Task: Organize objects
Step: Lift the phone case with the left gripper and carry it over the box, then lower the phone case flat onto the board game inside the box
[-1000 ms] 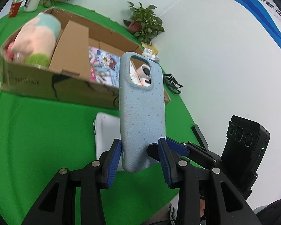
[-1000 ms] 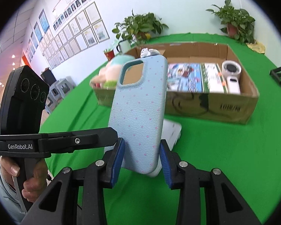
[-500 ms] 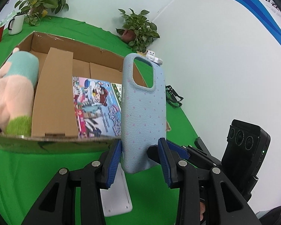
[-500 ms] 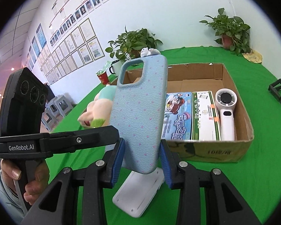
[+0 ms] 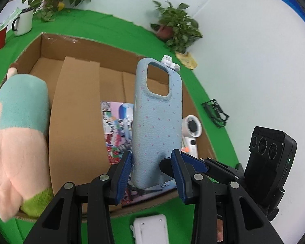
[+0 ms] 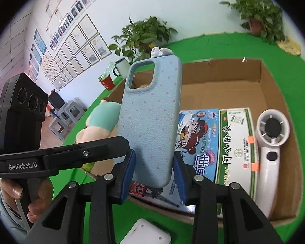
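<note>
We see the pale blue phone case standing upright between the blue pads of both grippers, its long axis running away from each camera along the fingers, the camera cut-out at the far end and a small white figurine perched on its top edge. Its dotted back faces each lens. The left gripper is clamped on the lower sides of the case, and the right gripper is closed on the same lower part, so the case is held from both sides at once, raised above the near wall of the cardboard box.

In the box we see a plush toy lying at the left end, a loose cardboard flap beside it, a colourful picture box and a green-and-white box lying flat side by side, and a white handheld fan along the right wall. The case hangs over the picture box, hiding part of it from both views.

On the green worktop just in front of the box lies a white flat object. Further off stand two potted plants, a white mug, a red cup and a black wire holder. A hand grips the handle of the left gripper in the right wrist view
</note>
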The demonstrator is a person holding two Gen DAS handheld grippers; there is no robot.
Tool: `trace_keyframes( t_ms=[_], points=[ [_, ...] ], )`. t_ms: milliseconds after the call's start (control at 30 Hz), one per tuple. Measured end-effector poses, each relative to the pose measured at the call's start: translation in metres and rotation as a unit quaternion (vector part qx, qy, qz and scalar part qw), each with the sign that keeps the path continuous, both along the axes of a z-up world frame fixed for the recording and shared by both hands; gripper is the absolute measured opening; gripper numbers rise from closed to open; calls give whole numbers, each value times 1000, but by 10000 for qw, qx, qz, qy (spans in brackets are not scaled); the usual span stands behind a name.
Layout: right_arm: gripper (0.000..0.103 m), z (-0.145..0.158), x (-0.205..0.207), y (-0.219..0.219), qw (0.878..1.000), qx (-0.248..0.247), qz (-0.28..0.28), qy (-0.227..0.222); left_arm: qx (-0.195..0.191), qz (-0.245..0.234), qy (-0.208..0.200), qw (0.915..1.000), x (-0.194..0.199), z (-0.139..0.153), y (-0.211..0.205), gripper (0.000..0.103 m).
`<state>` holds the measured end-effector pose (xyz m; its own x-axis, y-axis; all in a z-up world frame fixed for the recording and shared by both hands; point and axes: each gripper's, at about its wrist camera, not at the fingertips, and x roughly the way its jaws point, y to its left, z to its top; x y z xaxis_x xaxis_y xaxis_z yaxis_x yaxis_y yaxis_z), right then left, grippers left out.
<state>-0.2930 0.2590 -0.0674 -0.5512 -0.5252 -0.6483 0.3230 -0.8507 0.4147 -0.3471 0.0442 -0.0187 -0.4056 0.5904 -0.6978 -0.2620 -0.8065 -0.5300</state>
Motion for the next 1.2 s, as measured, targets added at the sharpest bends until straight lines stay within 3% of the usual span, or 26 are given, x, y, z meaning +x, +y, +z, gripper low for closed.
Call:
trace_keyframes(
  t_ms=[100,233,367,467,667,833,1067,1200],
  points=[
    [36,-17,-15,1,9992,-120,34,-381,-150,52,-185,9997,-14,-17,3,36],
    [36,-32,-22,1,9973,-165,48,-715,-39,115,-453,9989,-24,-38,0,36],
    [37,-36,-24,5,9955,-328,-27,-884,-88,139,-512,9986,-27,-42,1,36],
    [40,-35,-23,5,9954,-168,-77,-939,-172,113,-629,9978,-26,-42,2,36],
    [40,-37,-21,6,9947,-84,-79,-1017,-329,366,-417,9979,-15,-28,-12,44],
    [42,-25,-24,1,9972,129,-99,-735,-426,434,-321,9976,-6,-25,-22,44],
    [42,-35,-31,-12,9968,365,-28,-711,-509,407,-201,9977,5,-24,-27,44],
    [42,-32,-30,-12,9971,363,-46,-667,-576,355,192,9975,17,-16,-26,44]
  ],
)
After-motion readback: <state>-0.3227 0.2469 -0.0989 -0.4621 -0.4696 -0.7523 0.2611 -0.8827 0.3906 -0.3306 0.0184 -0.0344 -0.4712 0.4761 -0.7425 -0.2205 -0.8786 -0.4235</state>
